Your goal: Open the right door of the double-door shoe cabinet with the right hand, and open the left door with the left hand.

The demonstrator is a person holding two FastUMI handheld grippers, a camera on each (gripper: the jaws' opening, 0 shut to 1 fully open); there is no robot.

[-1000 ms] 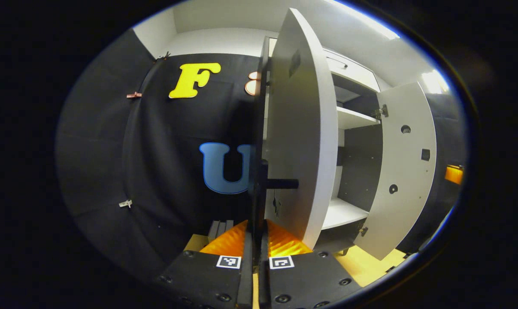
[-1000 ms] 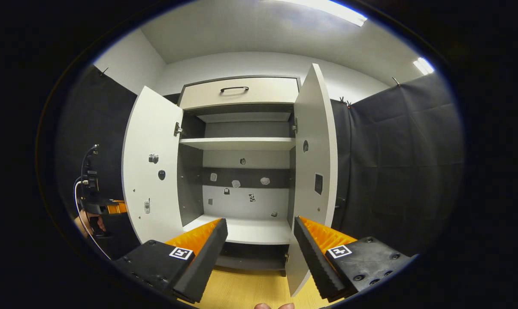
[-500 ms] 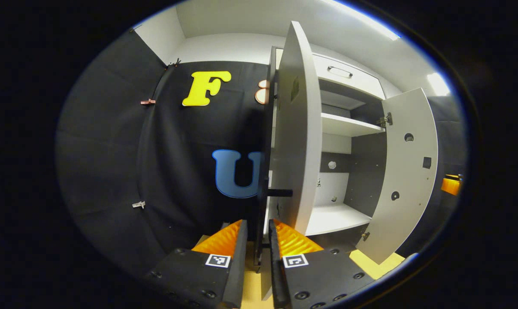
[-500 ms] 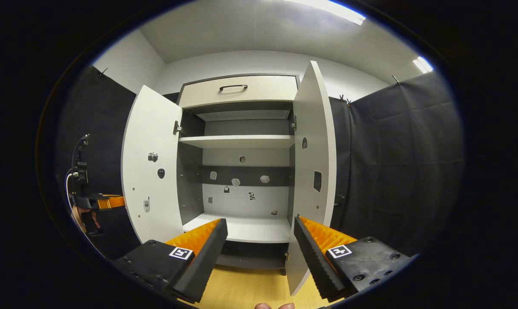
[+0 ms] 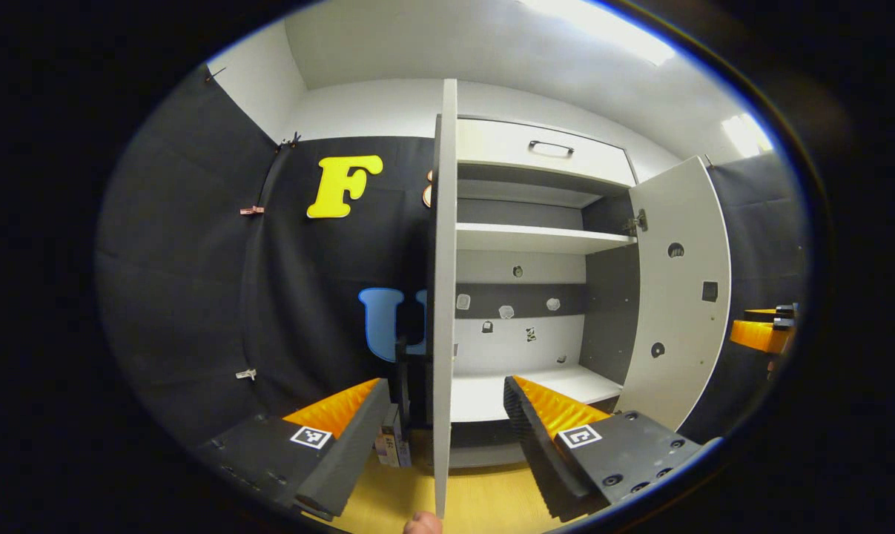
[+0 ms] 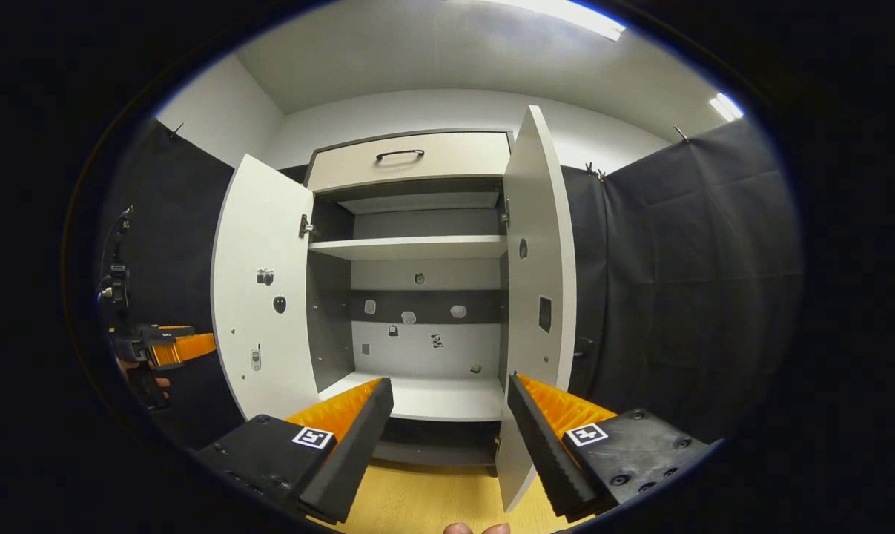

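The left tongs (image 5: 440,426) now stand wide apart with nothing between them. A second ago they were pinched nearly shut around the handle edge of the left door (image 5: 443,297); they have since let go and backed away. That door is seen edge-on, straight ahead of the left tongs, running down between the two fingers without touching either. Its dark handle (image 5: 403,371) sticks out just to the left of the edge.

The right tongs (image 6: 447,437) are also spread wide and hold nothing, much as they were a second ago. In the right gripper view the cabinet (image 6: 410,159) faces them squarely. The right door (image 6: 536,297) is swung out just above and beyond the right finger, and the left door (image 6: 258,297) hangs open above the left finger. The shelves (image 6: 406,247) and the floor of the cabinet show between them. The left tongs (image 6: 173,347) appear far off to the left of the open left door, in a hand.

With both doors swung out and both tongs free, the task looks finished; only pulling back seems to remain.
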